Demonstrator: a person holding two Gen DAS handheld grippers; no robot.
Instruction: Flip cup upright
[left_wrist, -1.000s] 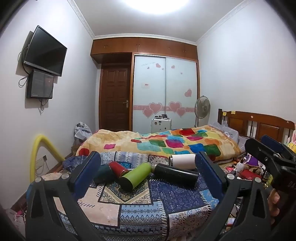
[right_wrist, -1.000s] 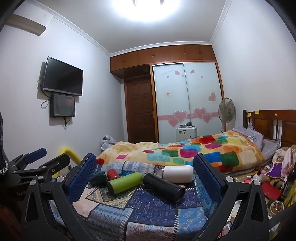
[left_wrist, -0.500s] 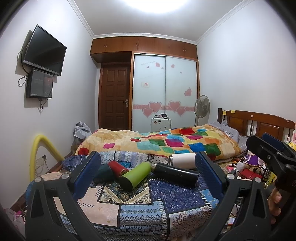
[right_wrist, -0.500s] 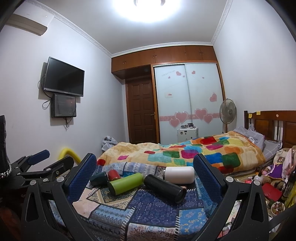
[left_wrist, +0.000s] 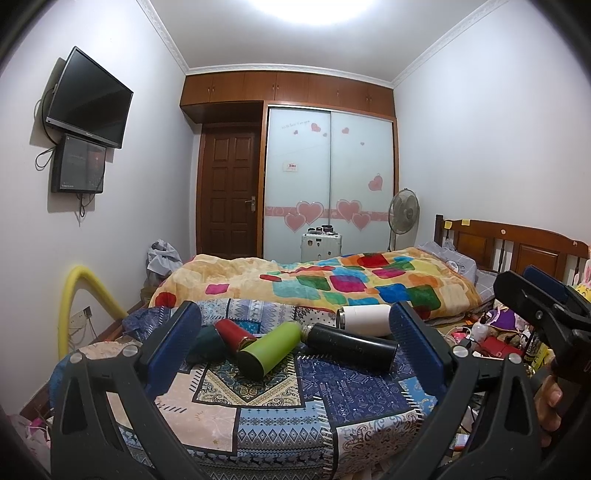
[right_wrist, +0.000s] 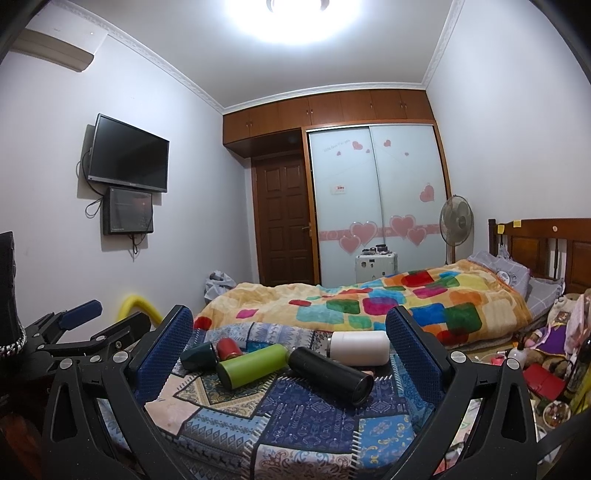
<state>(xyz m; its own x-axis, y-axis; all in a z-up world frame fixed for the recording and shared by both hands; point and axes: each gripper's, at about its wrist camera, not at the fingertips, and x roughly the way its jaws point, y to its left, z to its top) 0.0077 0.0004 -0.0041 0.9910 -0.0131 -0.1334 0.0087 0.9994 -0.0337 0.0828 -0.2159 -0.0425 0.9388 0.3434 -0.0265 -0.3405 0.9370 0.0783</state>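
Note:
Several cups lie on their sides on a patterned cloth: a dark green one, a red one, a lime green one, a black one and a white one. My left gripper is open and empty, short of the cups. My right gripper is open and empty, also short of them. Each gripper shows in the other's view, the right one at the right edge and the left one at the left edge.
A bed with a colourful blanket lies behind the cloth. A yellow tube stands at the left wall. Clutter lies on the right. A fan, a wardrobe and a door are at the back.
Both views have shifted very slightly; the cups lie as before and both grippers stay open.

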